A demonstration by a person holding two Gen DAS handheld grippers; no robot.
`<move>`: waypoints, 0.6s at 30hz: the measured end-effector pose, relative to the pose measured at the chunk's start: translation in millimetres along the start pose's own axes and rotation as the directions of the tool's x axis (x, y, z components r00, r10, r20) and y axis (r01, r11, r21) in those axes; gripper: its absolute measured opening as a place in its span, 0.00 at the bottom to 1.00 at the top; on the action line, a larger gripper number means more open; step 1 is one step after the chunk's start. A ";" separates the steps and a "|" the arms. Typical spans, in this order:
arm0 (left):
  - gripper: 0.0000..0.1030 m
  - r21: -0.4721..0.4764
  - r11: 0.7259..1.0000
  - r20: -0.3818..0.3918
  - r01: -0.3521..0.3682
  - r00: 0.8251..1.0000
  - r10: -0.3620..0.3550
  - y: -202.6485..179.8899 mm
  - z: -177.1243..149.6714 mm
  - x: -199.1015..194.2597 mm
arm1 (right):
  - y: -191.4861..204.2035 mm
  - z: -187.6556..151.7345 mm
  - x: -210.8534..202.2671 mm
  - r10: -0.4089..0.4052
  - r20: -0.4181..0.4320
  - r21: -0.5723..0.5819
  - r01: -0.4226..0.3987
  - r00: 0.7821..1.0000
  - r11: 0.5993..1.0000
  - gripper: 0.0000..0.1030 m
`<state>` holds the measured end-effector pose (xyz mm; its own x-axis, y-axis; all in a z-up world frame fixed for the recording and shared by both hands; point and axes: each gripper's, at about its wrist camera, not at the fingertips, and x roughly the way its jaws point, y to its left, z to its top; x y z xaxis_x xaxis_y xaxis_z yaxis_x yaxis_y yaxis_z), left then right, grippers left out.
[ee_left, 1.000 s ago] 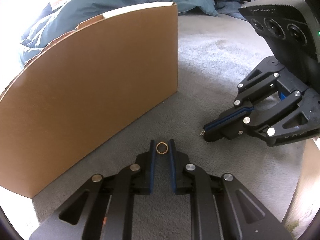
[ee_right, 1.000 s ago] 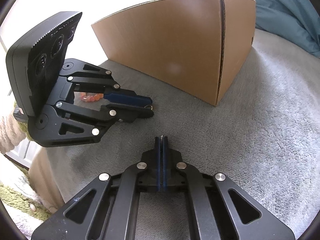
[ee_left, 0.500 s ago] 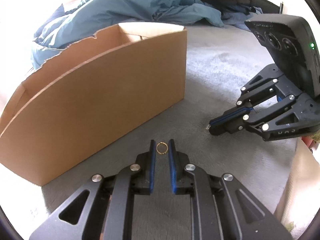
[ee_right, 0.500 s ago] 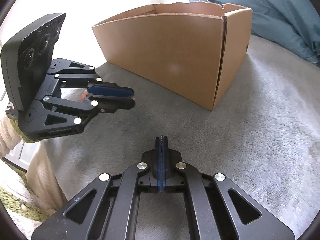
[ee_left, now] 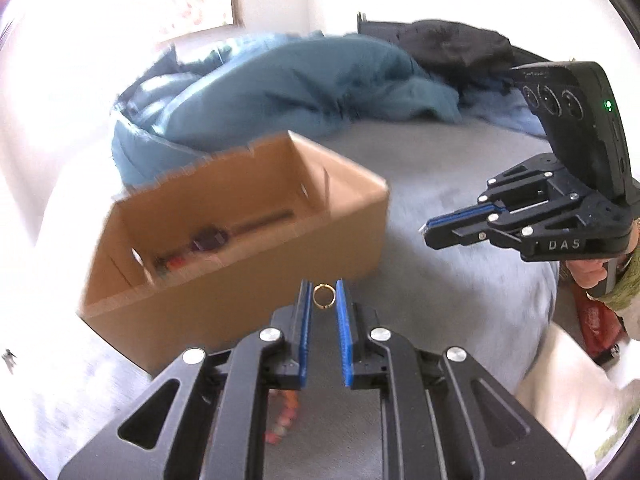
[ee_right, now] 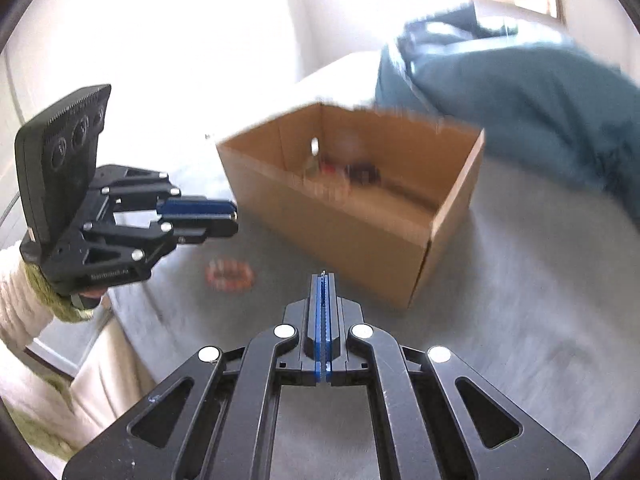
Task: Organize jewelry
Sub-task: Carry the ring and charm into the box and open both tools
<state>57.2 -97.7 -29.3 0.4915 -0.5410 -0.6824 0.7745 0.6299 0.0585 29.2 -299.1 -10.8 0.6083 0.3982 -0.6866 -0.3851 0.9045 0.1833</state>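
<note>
A small gold ring (ee_left: 324,296) is pinched upright between the blue pads of my left gripper (ee_left: 323,286), which is shut on it and held above the grey blanket, just short of the open cardboard box (ee_left: 240,280). Several jewellery pieces lie blurred on the box floor, among them a dark watch-like item (ee_left: 208,238). My right gripper (ee_right: 324,276) is shut, its pads pressed together. It hovers to the right of the left gripper (ee_right: 234,218), in front of the box (ee_right: 340,240). An orange bead bracelet (ee_right: 229,274) lies on the blanket below the left gripper.
A blue duvet (ee_left: 300,92) is heaped behind the box, with dark clothing (ee_left: 452,46) beyond it. The grey blanket (ee_right: 520,320) spreads to the right of the box. A hand in a green-cuffed sleeve (ee_left: 620,284) holds the right gripper near the bed's edge.
Both grippers have risen, so the box's inside and its contents now show. The ring stays between the left pads. The orange bracelet has come into view on the blanket.
</note>
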 end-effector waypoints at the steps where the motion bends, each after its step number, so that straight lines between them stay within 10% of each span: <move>1: 0.11 -0.006 1.000 0.023 -0.006 1.000 0.006 6.2 9.8 -6.7 | 1.8 8.7 -2.7 -0.003 0.020 -0.013 0.003 1.000 1.000 0.00; 7: 0.11 -0.077 0.997 0.053 -0.028 0.998 0.032 39.0 53.4 11.2 | -15.1 60.0 15.9 0.007 0.082 -0.023 -0.005 0.997 1.000 0.00; 18: 0.12 -0.192 0.981 -0.144 -0.040 0.990 0.013 74.1 70.7 119.9 | -59.8 72.7 88.9 0.035 -0.039 0.046 -0.033 0.999 0.998 0.04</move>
<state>201.6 -155.4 -55.2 0.4390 -0.4473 -0.7792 0.6634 0.7463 -0.0547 156.8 -306.7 -31.6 0.5668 0.4230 -0.7070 -0.3726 0.8970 0.2379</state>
